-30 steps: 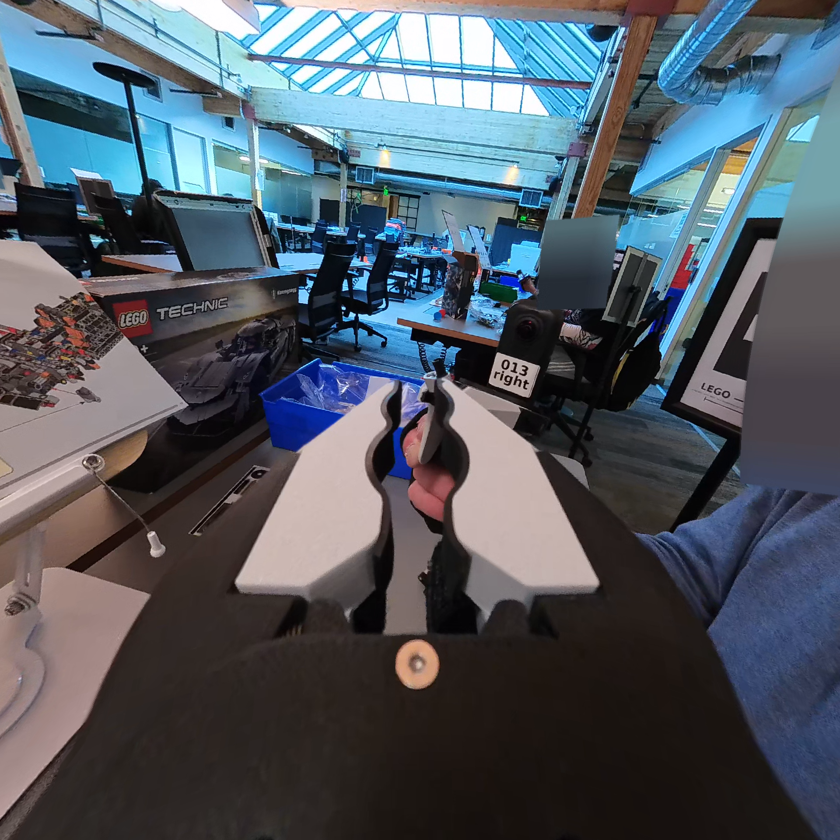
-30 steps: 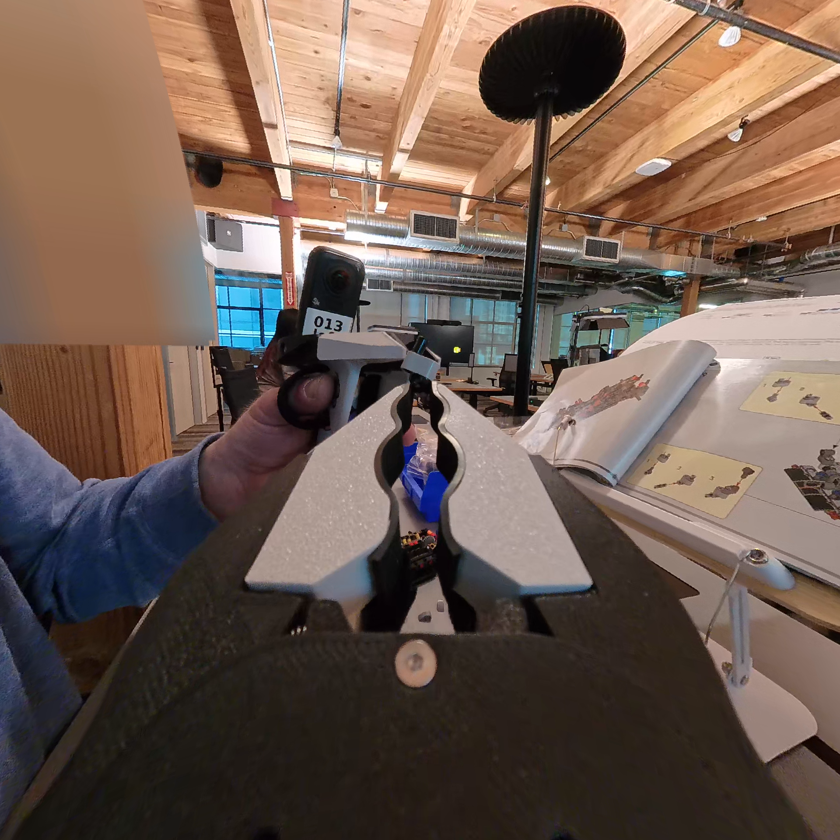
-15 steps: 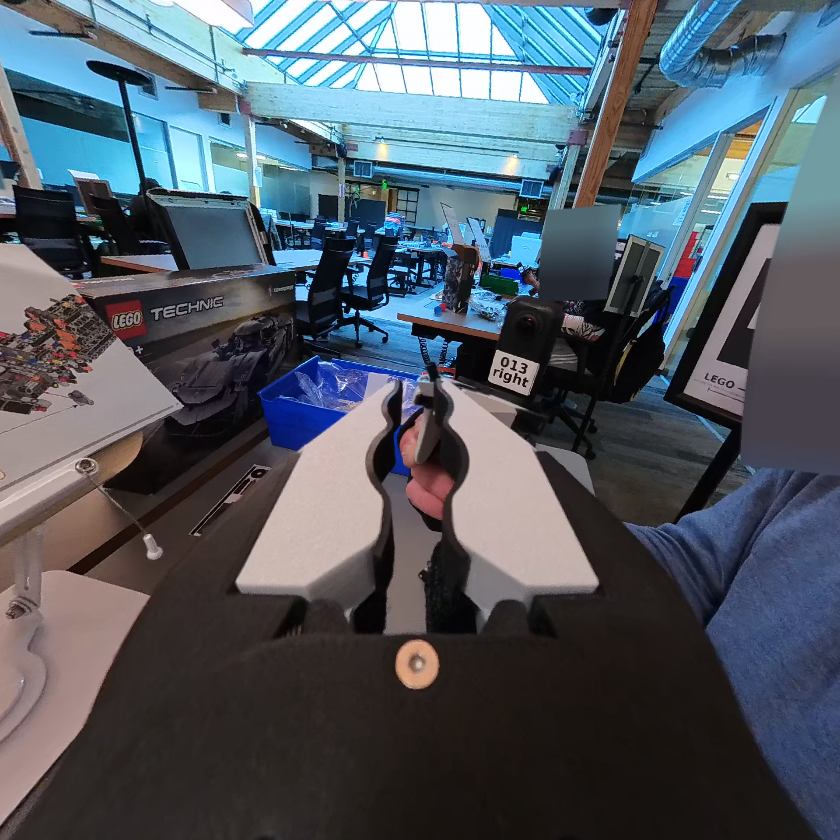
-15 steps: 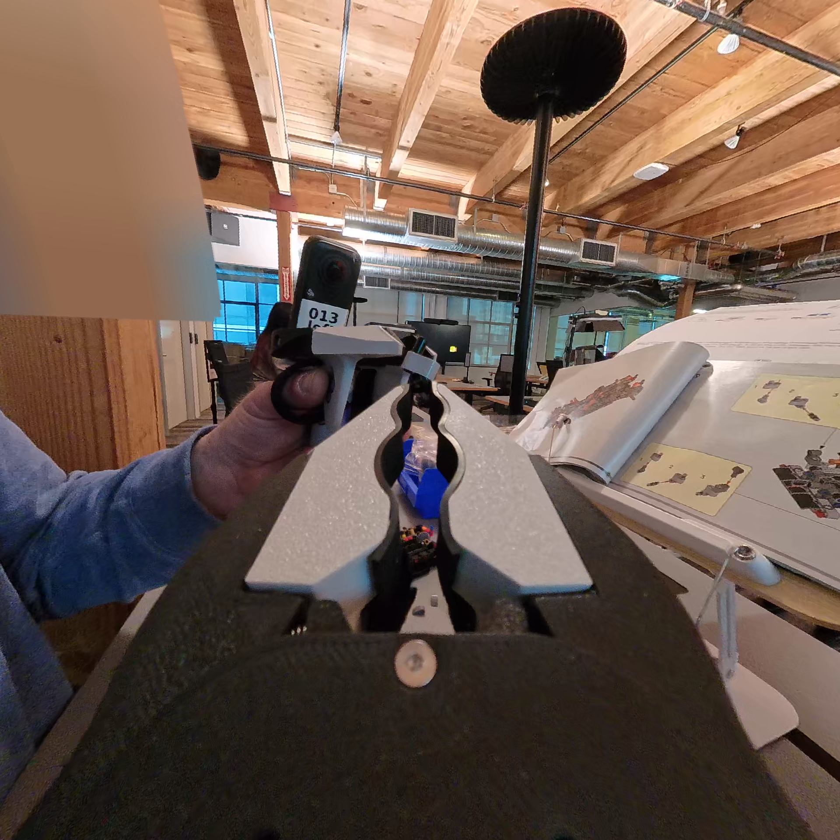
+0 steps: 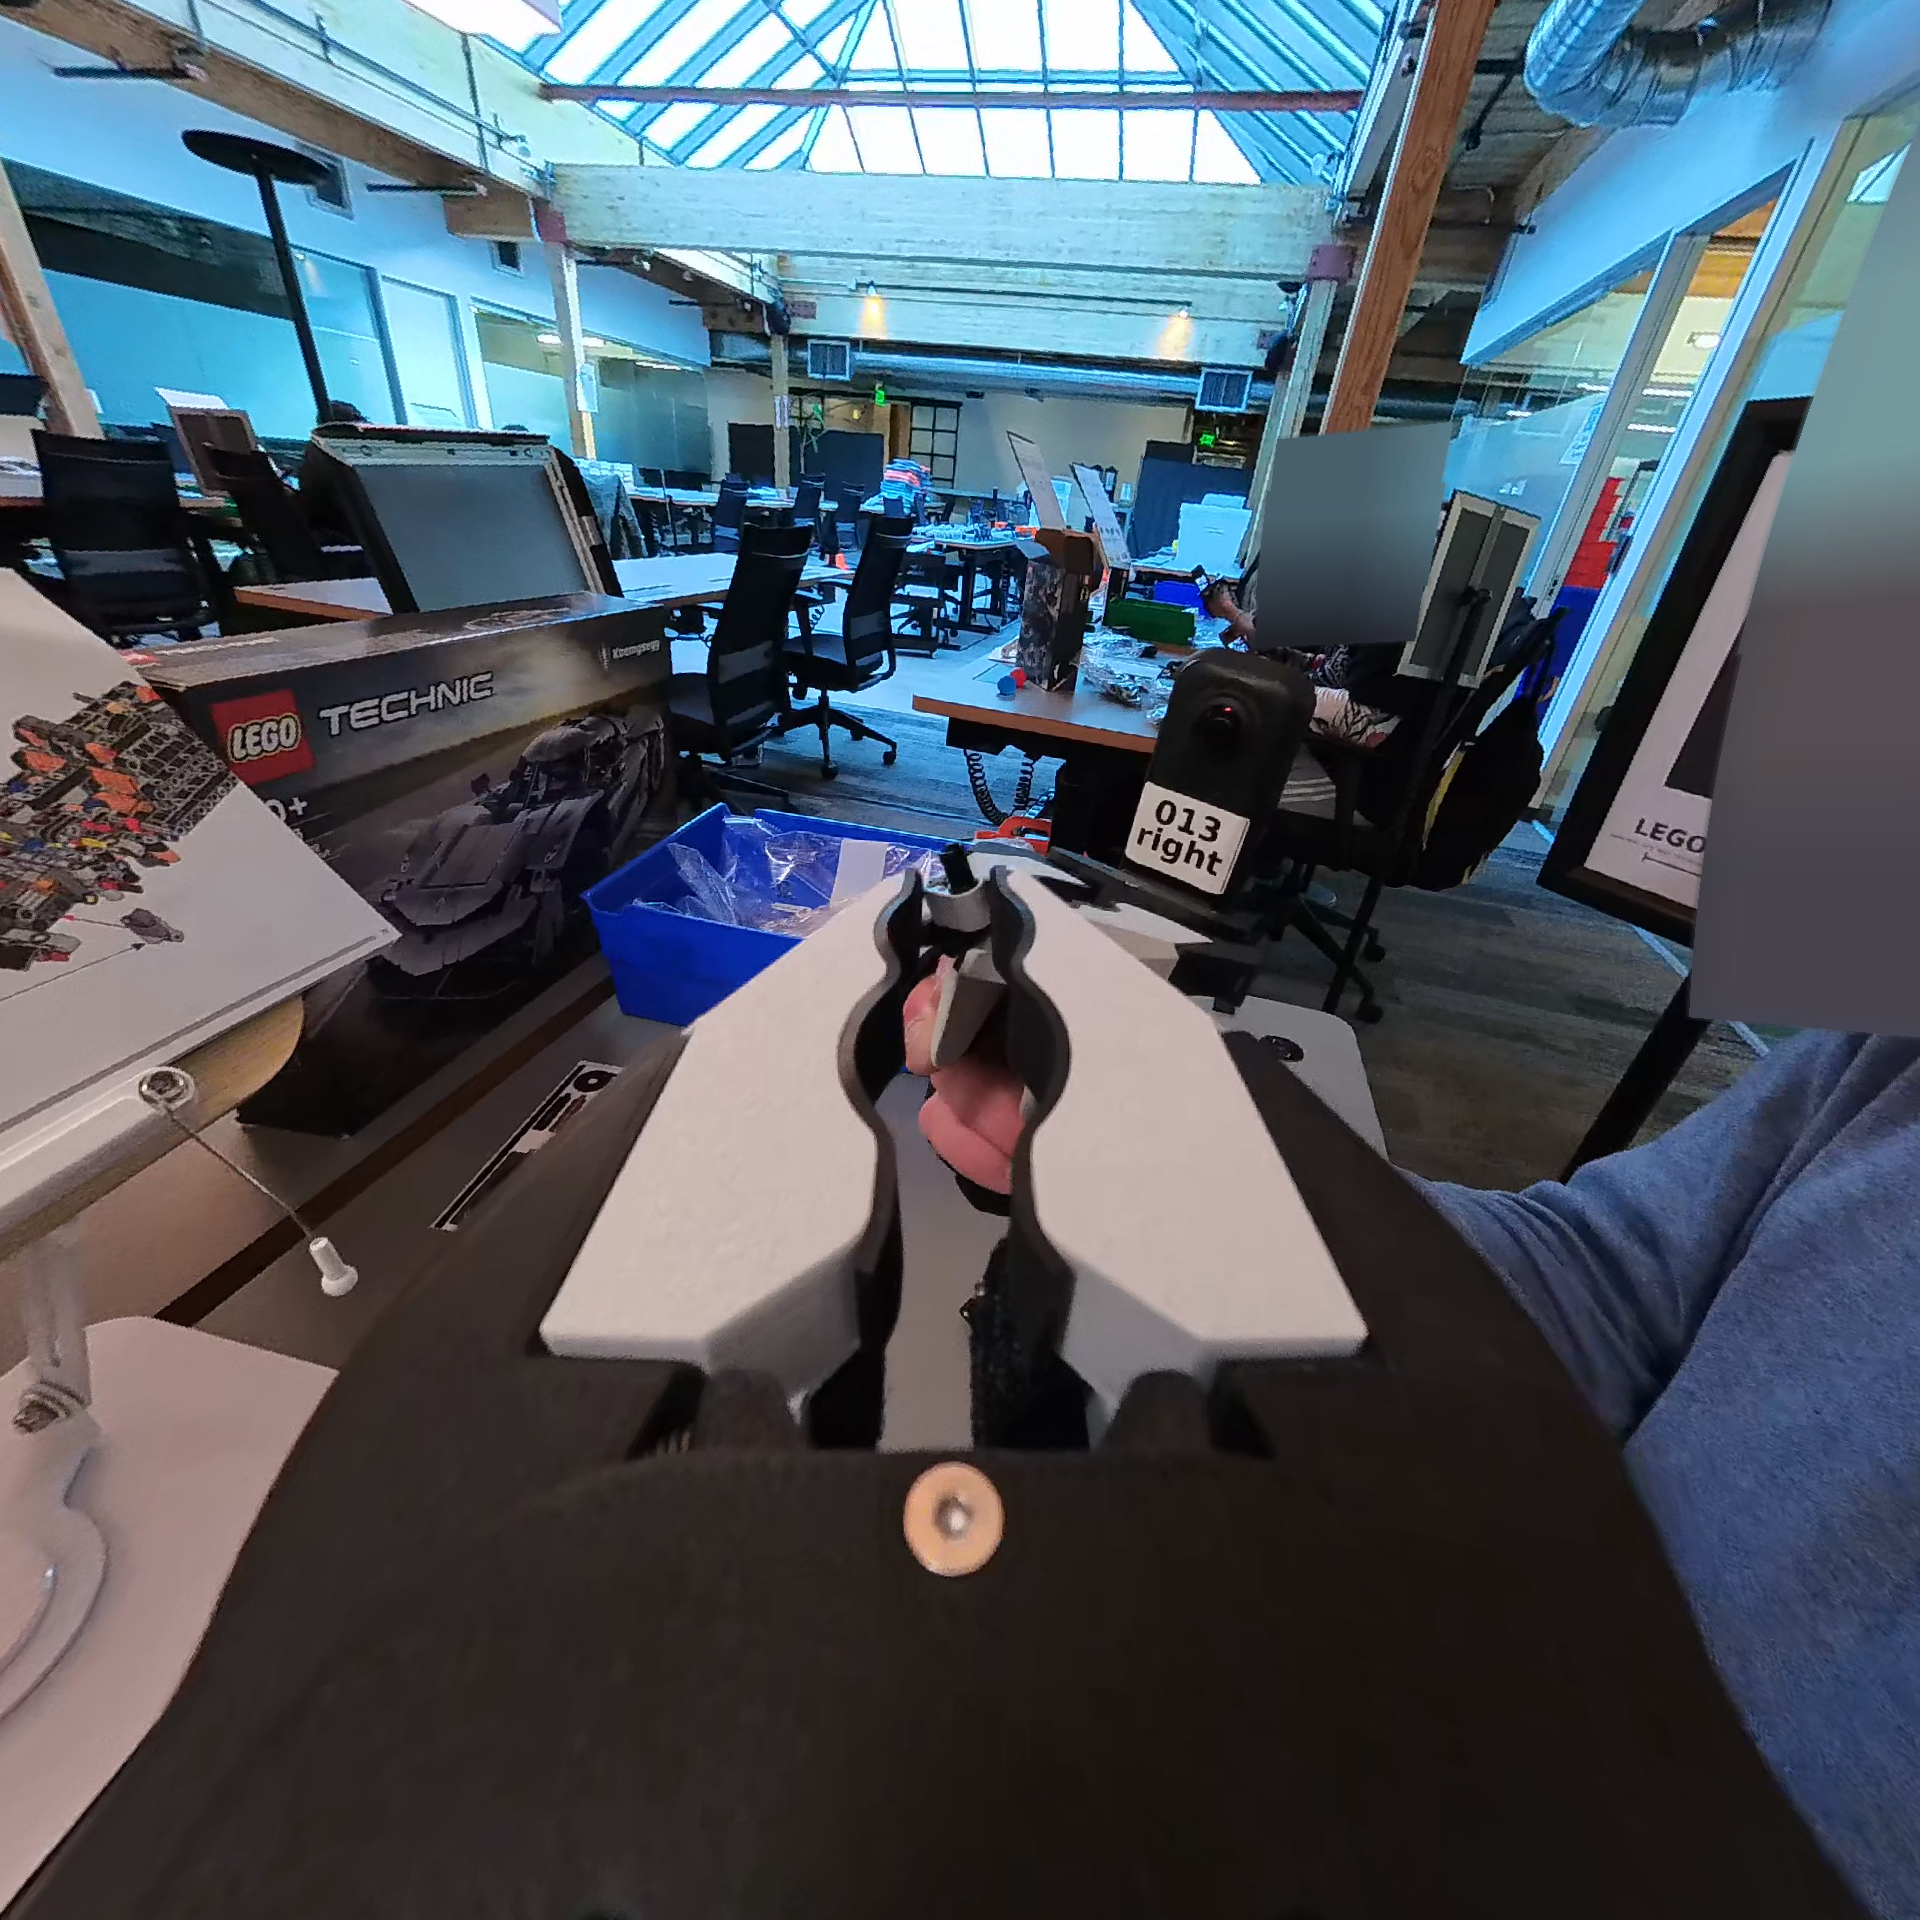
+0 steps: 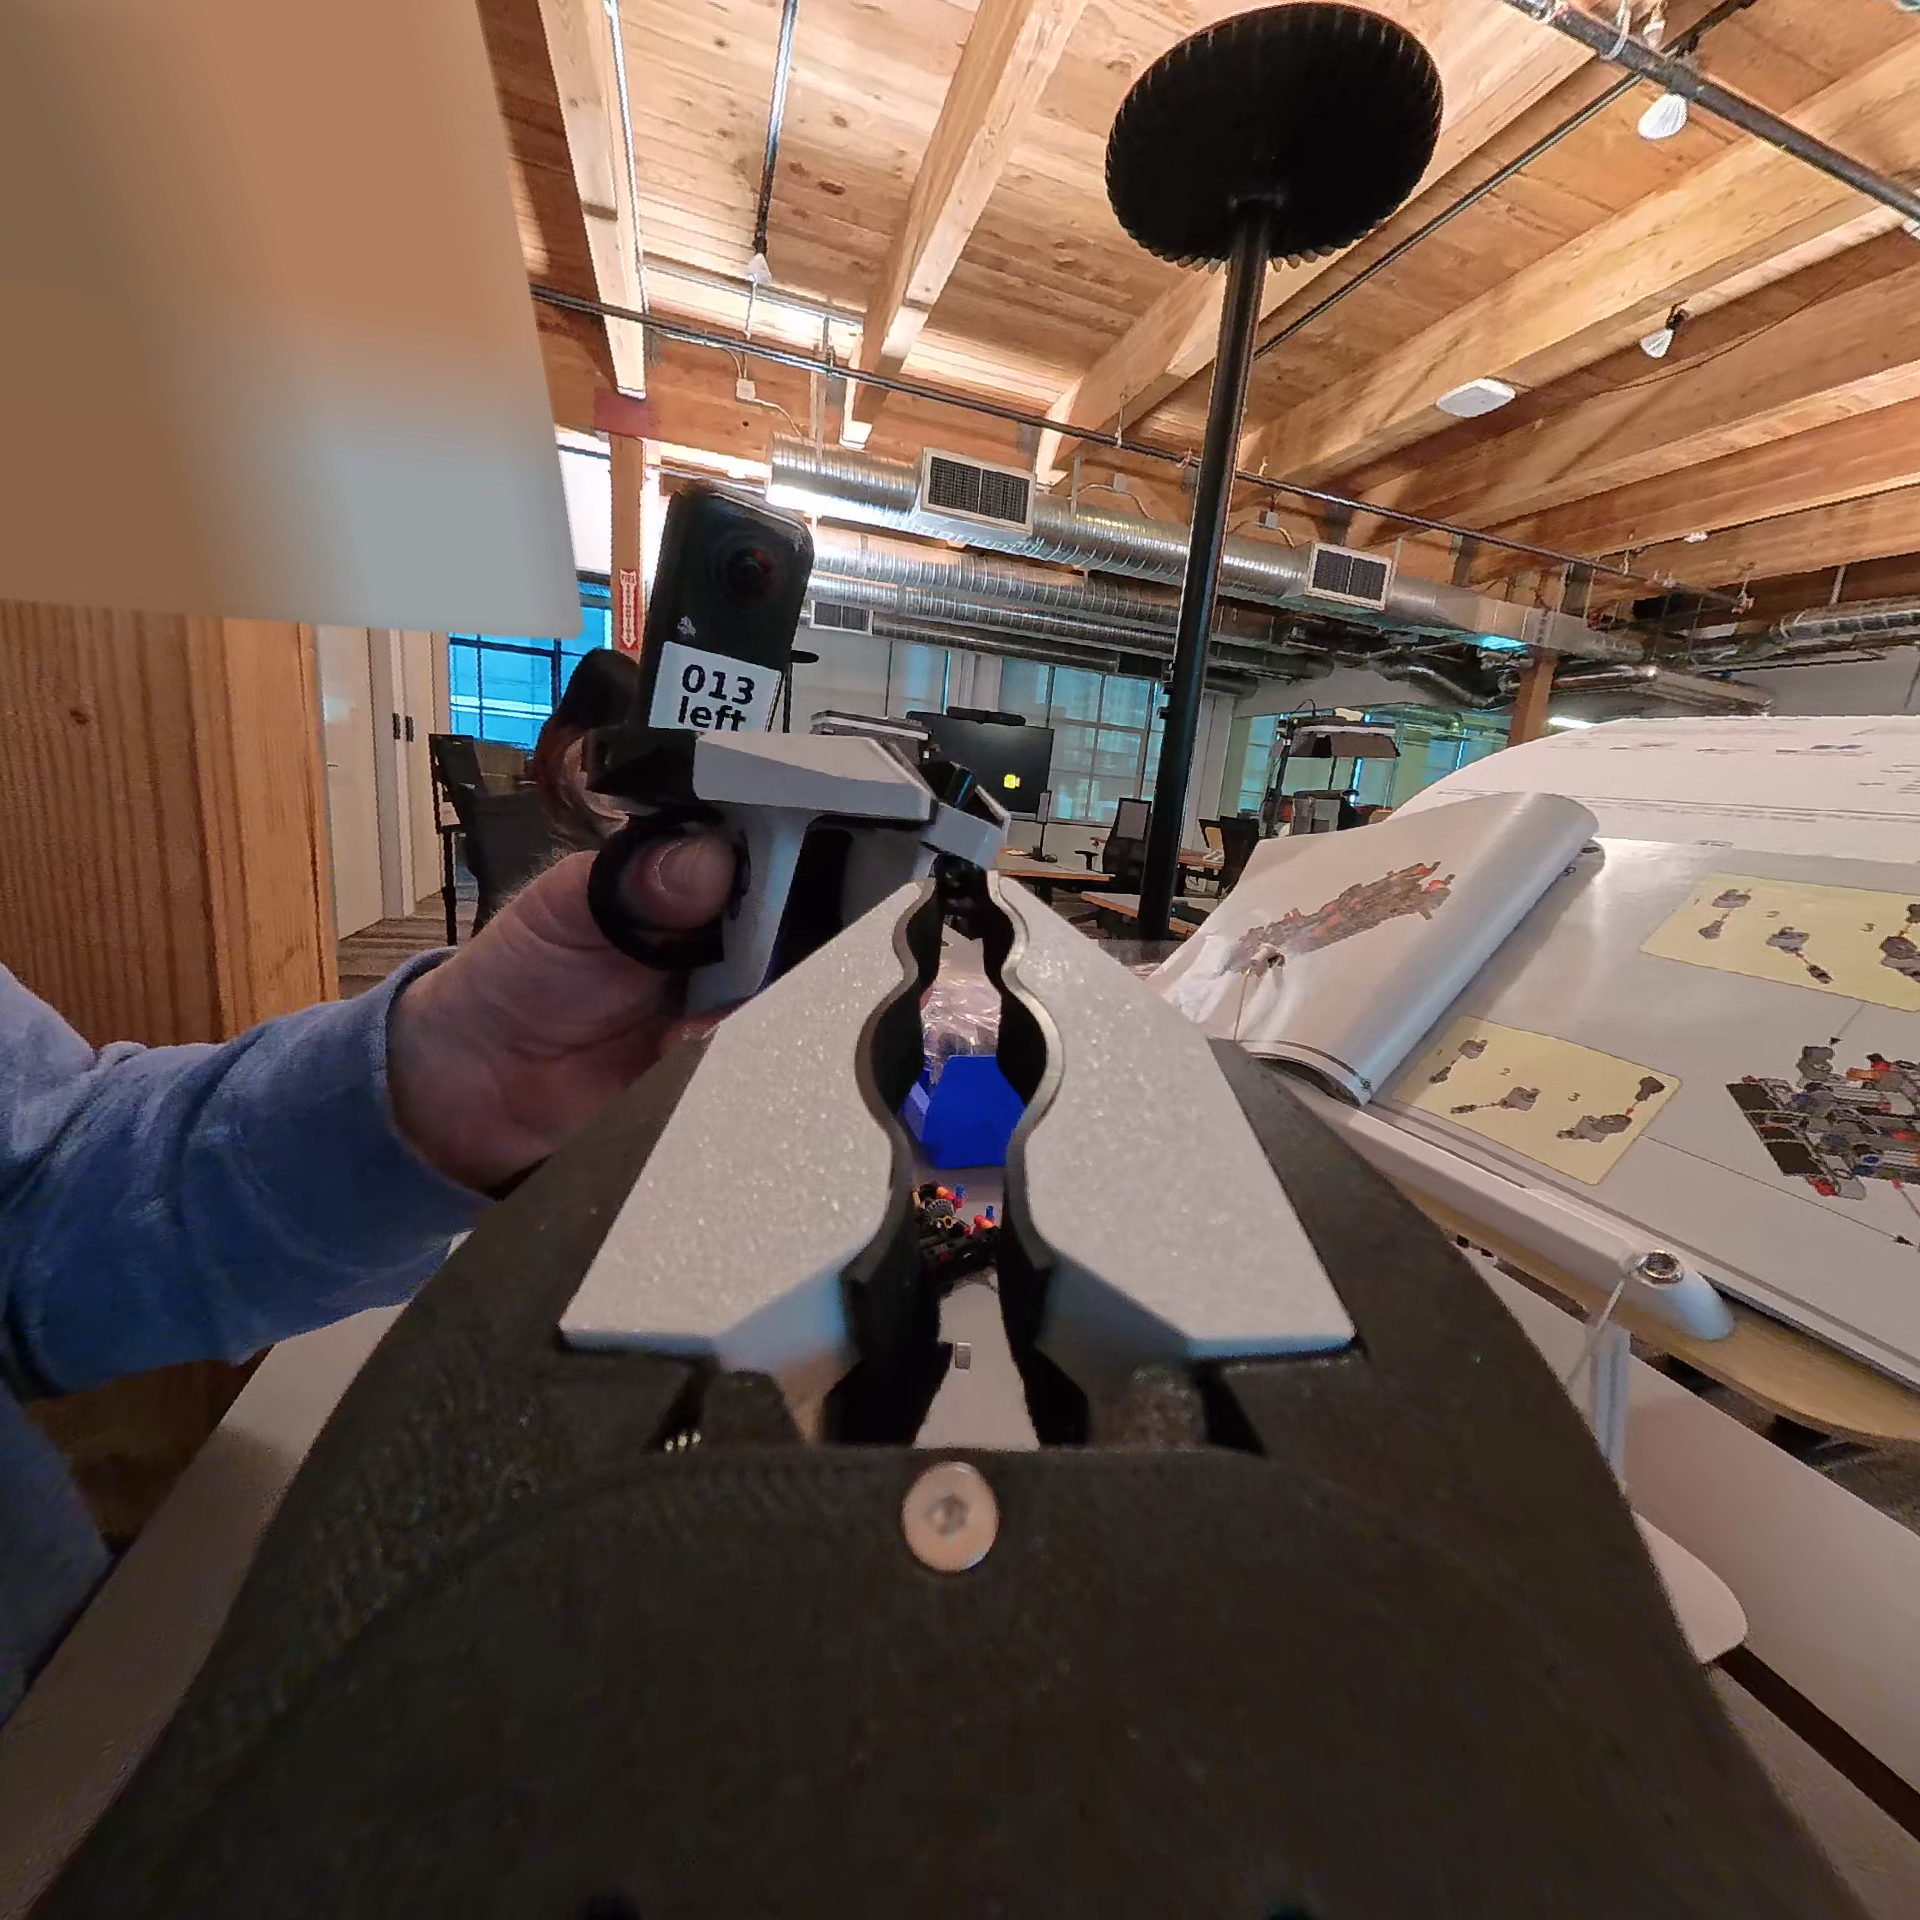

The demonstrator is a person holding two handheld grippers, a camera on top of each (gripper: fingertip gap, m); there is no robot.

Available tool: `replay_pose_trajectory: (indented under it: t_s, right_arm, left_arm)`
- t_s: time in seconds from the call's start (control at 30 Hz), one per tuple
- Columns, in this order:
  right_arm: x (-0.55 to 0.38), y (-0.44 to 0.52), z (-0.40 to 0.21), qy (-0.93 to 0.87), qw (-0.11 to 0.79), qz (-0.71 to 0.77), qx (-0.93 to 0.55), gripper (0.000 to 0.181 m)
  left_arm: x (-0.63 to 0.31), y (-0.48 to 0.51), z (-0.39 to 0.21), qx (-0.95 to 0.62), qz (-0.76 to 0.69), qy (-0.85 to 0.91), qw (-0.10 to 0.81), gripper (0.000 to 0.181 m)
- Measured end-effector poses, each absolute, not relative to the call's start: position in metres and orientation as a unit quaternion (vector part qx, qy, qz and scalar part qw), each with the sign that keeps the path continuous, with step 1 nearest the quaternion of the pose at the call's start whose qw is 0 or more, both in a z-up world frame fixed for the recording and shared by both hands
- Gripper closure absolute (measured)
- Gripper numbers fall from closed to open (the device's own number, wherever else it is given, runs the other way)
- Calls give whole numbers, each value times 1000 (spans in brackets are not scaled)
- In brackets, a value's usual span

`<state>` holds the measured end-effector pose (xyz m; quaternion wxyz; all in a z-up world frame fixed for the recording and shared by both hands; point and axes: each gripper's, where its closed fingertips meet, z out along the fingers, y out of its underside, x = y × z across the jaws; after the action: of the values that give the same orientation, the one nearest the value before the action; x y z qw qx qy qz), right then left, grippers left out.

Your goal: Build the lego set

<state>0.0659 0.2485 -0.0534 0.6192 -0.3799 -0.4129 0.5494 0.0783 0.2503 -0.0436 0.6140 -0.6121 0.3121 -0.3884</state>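
Both grippers are held up in the air, tip to tip. My left gripper (image 5: 956, 899) is nearly closed on a small grey Lego piece (image 5: 961, 914) with a black pin (image 5: 951, 864) on top. The right gripper's body (image 5: 1132, 925) sits just behind it. My right gripper (image 6: 961, 896) is nearly closed on a small black Lego piece (image 6: 958, 883). The left gripper's pointed tip (image 6: 971, 823) touches that piece from above left. A hand (image 6: 540, 1018) holds the left gripper. The join between the pieces is hidden by the fingers.
An open instruction booklet (image 5: 125, 831) lies on a tilted stand; it also shows in the right wrist view (image 6: 1558, 1039). The Lego box (image 5: 447, 790) and a blue bin (image 5: 665, 951) of bagged parts stand behind. Loose pieces (image 6: 951, 1226) lie on the table. A black lamp pole (image 6: 1205, 582) rises beyond.
Both grippers stay shut and tip to tip. The pair has shifted slightly. The grey piece now shows higher, right at the left gripper's tips.
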Motion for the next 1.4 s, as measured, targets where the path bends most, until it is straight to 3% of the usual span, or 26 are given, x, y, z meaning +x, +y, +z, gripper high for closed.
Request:
replay_pose_trajectory:
  t_s: [1.4]
  right_arm:
    - [80,247,-50,-416,626,545,-372,177]
  left_arm:
    - [43,232,-46,-645,-316,297,630,162]
